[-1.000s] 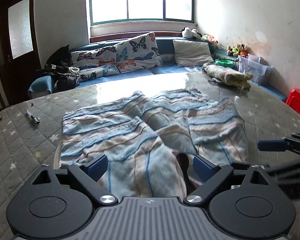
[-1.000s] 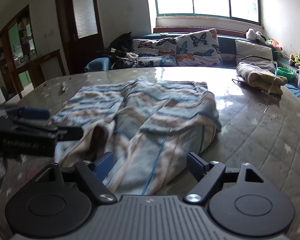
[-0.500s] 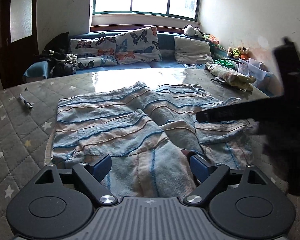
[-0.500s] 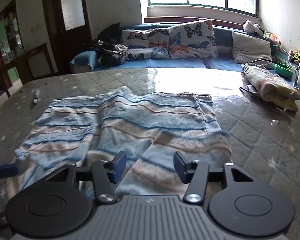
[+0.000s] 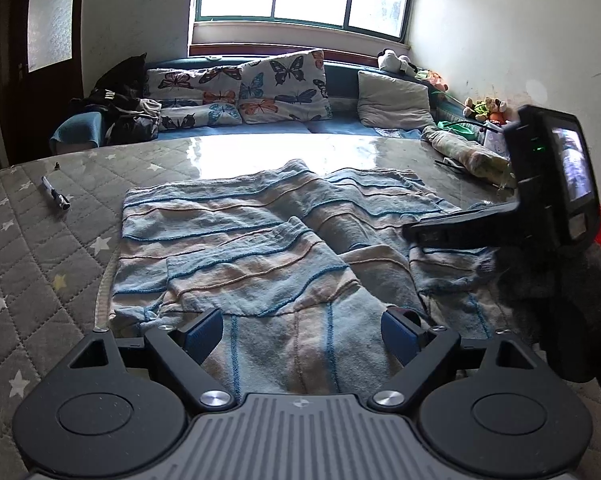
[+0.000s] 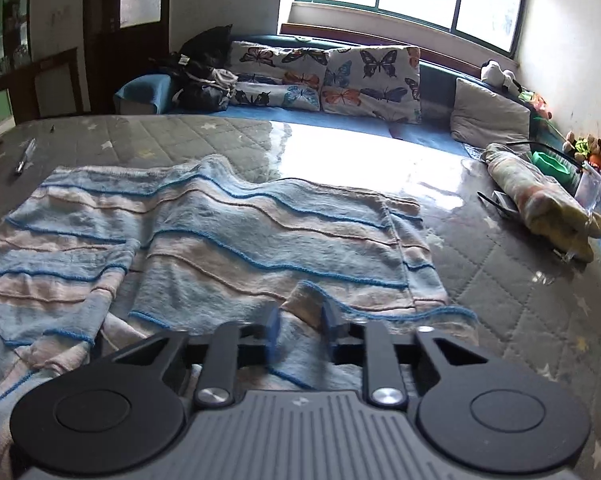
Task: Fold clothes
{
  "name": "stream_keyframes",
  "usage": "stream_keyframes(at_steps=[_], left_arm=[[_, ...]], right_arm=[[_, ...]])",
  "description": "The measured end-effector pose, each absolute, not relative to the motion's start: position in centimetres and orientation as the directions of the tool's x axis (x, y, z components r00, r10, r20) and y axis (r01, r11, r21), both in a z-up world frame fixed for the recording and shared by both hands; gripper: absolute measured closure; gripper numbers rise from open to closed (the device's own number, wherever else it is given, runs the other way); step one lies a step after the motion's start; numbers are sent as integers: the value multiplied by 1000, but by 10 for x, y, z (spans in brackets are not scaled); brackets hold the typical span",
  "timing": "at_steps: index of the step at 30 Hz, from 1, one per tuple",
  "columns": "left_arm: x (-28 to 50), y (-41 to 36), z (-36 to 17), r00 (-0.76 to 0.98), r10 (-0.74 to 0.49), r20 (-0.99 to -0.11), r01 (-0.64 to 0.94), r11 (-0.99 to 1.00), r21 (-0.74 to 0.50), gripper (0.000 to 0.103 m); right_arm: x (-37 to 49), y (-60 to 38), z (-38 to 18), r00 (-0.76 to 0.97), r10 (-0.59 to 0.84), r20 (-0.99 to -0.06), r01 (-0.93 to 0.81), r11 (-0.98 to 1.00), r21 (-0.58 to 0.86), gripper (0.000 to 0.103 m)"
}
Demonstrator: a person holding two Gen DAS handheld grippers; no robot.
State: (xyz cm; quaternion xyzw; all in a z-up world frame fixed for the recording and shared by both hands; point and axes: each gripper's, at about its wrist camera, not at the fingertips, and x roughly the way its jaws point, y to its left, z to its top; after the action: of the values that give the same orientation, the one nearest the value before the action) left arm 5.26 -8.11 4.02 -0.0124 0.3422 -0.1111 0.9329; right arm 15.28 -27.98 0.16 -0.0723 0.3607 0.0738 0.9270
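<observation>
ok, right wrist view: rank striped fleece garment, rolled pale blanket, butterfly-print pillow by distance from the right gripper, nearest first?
1. Striped blue-and-pink fleece garment, between the closing jaws of the right gripper.
2. Rolled pale blanket, right, mid-bed.
3. Butterfly-print pillow, far back under the window.

Home bedroom, mattress [image 5: 40, 256], butterfly pillows [image 5: 280, 88]

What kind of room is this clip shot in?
Probably a home bedroom or living room: a quilted mattress with a striped garment spread on it, butterfly pillows on a blue bench, stuffed toys.
</observation>
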Motion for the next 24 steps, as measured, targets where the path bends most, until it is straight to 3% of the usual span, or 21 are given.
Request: stream_keyframes(at_steps=[3,16,24], left_arm=[[52,-80,39,741,-210,-637,193,976,-97,15],[54,-85,51,765,-171,-621,158,984,-76,12],[76,-108,61,771,-135,-622,148,988,-31,13]], right_arm=[[147,-294,8,734,111,-670,-174,984,-27,99],[47,-387,65,841,131,-525,-94,991,96,100],[-20,-448,49,837,55,-544,35,987,154,100]])
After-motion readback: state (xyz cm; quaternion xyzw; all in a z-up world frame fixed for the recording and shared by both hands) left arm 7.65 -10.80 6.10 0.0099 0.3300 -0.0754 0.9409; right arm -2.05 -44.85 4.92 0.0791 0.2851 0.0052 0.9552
